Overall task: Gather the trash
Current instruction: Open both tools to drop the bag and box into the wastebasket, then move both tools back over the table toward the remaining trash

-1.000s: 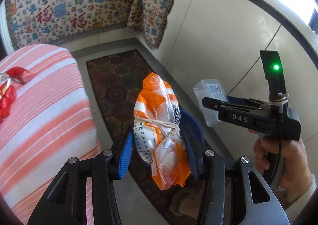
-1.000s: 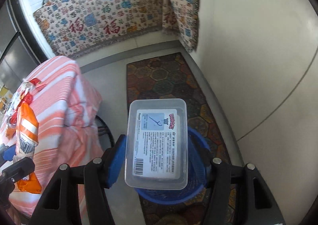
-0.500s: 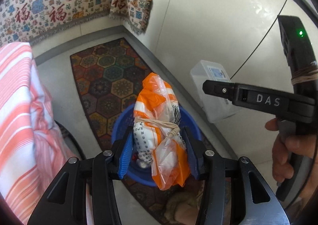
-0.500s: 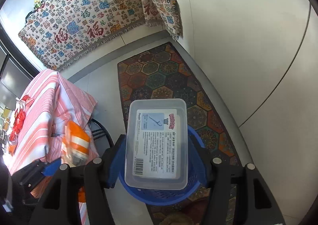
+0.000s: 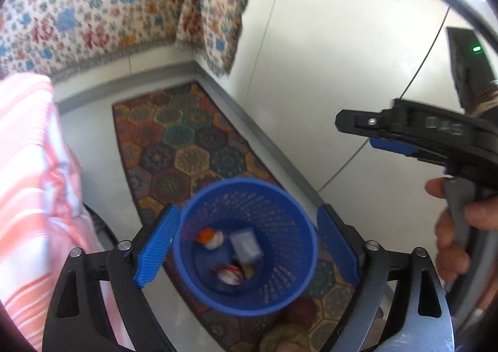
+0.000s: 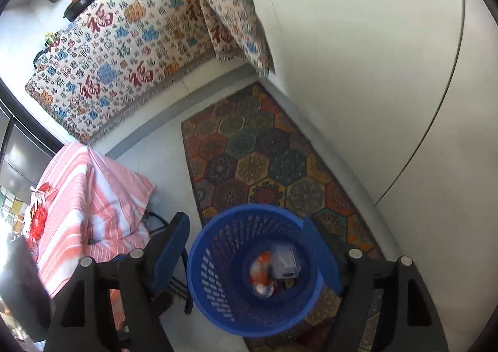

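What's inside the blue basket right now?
In the blue basket lie an orange-and-white bag, a clear plastic box and a red-and-white wrapper. Something yellowish shows beside the box, too blurred to name. Whatever lies underneath them is covered.

Perforated blue plastic basket (image 5: 249,246) below the grippers; woven patterned rug (image 5: 186,146) beneath it, striped cotton cloth (image 6: 90,196) alongside, glossy pale wall panels (image 6: 358,56) beyond.

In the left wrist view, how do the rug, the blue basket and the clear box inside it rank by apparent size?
1. rug
2. blue basket, though it is nearer the camera
3. clear box, clearly smallest
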The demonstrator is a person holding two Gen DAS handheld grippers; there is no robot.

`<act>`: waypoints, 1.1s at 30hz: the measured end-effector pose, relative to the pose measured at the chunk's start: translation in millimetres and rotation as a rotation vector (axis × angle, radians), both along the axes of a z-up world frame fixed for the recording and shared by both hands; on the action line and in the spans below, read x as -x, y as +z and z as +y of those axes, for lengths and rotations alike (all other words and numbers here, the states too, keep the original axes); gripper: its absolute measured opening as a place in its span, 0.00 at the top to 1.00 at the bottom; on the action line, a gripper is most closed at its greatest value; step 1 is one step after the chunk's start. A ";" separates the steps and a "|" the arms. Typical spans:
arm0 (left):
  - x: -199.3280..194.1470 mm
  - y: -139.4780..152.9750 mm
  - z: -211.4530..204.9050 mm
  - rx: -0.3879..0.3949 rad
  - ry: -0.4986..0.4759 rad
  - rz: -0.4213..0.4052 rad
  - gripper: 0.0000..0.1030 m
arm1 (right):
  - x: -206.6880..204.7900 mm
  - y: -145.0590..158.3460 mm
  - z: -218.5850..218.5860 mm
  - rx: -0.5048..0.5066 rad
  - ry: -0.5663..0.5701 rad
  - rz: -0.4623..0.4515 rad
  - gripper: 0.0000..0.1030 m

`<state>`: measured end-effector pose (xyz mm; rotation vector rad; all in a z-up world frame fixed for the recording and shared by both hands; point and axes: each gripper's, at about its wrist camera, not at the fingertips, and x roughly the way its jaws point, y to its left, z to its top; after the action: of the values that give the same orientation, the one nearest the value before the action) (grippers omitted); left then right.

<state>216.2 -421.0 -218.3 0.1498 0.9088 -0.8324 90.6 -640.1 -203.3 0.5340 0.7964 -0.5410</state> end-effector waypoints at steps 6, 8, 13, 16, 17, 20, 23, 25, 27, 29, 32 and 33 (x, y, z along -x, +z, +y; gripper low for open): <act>20.8 39.5 52.6 0.041 0.041 -0.075 0.05 | -4.2 32.1 19.1 0.143 -0.001 -0.061 0.25; 26.5 43.4 75.1 0.044 0.067 -0.039 0.05 | -7.6 41.7 26.3 0.174 0.002 -0.083 0.25; 37.4 51.1 125.6 0.020 0.064 0.010 0.05 | -21.2 58.2 55.0 0.228 0.037 -0.134 0.25; 42.0 53.8 153.9 -0.029 0.099 -0.054 0.01 | -35.2 62.9 82.4 0.266 0.088 -0.139 0.25; 42.5 54.1 164.8 -0.045 0.121 -0.074 0.00 | -41.1 63.3 93.4 0.277 0.111 -0.139 0.25; 43.2 53.7 199.8 -0.058 0.168 -0.088 0.00 | -59.0 64.7 132.0 0.304 0.190 -0.139 0.25; 34.2 51.7 239.0 -0.044 0.226 -0.053 0.00 | -73.3 63.6 175.2 0.333 0.269 -0.143 0.25; 26.2 49.3 266.3 -0.020 0.274 -0.019 0.01 | -83.3 60.7 206.8 0.331 0.327 -0.147 0.25; 21.4 46.3 292.9 -0.015 0.334 -0.001 0.01 | -92.5 56.1 241.2 0.309 0.398 -0.157 0.25; 15.7 44.8 318.6 -0.019 0.398 0.008 0.01 | -99.9 49.7 273.2 0.298 0.476 -0.160 0.25; 6.2 44.2 355.4 -0.025 0.476 -0.001 0.01 | -110.4 37.4 322.8 0.313 0.611 -0.137 0.25; 4.1 44.8 365.2 -0.029 0.495 -0.004 0.01 | -113.2 32.8 336.5 0.318 0.647 -0.128 0.25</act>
<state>212.1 -55.8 -173.5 -0.0498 0.9035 -0.3590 203.8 -303.5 -170.6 0.0015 0.6948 -0.0274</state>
